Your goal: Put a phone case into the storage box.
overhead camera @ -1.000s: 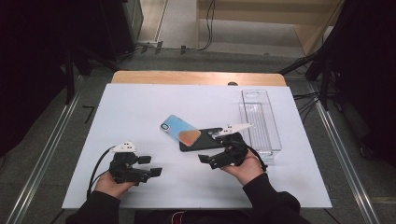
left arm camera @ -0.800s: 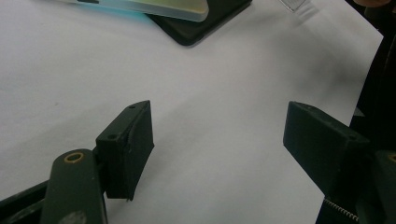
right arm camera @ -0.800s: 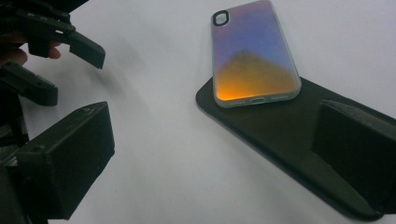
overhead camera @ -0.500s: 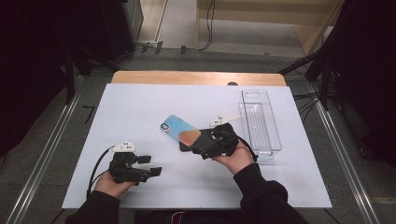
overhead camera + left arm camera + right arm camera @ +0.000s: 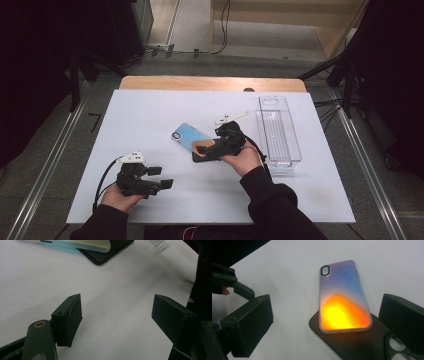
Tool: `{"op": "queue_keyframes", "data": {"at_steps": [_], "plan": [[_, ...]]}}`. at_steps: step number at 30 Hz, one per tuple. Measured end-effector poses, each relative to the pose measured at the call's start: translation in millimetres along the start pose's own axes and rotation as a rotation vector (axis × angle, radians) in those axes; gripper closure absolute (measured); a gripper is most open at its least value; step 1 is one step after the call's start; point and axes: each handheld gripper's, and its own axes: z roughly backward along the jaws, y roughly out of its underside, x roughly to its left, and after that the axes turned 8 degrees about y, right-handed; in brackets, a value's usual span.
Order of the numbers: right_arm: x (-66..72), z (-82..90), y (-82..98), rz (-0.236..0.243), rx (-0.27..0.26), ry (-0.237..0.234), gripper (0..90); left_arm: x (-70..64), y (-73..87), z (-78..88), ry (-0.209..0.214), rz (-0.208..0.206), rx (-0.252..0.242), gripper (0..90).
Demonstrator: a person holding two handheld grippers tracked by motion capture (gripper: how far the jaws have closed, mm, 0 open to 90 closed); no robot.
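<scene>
Two phone cases lie together in the middle of the white table. The colourful case leans on the black case. Near them on the right stands a clear box with nothing in it. The right gripper is wide open just by the cases and holds nothing. The left gripper is open too, over bare table. No case is picked up yet, so I think most of the job is left.

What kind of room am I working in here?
Likely a lab recording bay, not a home: a white table on a wooden bench, black curtains on both sides, cables across the grey floor, and metal rails flanking the table.
</scene>
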Motion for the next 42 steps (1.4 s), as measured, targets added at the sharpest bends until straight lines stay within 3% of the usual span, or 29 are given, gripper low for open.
{"op": "queue_keyframes", "data": {"at_steps": [25,42], "plan": [[2.2,-47.8,-39.0,0.01,0.005,0.005,0.0,1.2,0.3,1.0,0.011,0.011,-0.004,24.8],[0.6,-60.4,-34.3,0.018,0.029,0.023,0.0,2.1,0.7,1.8,0.013,0.01,-0.017,24.8]]}}
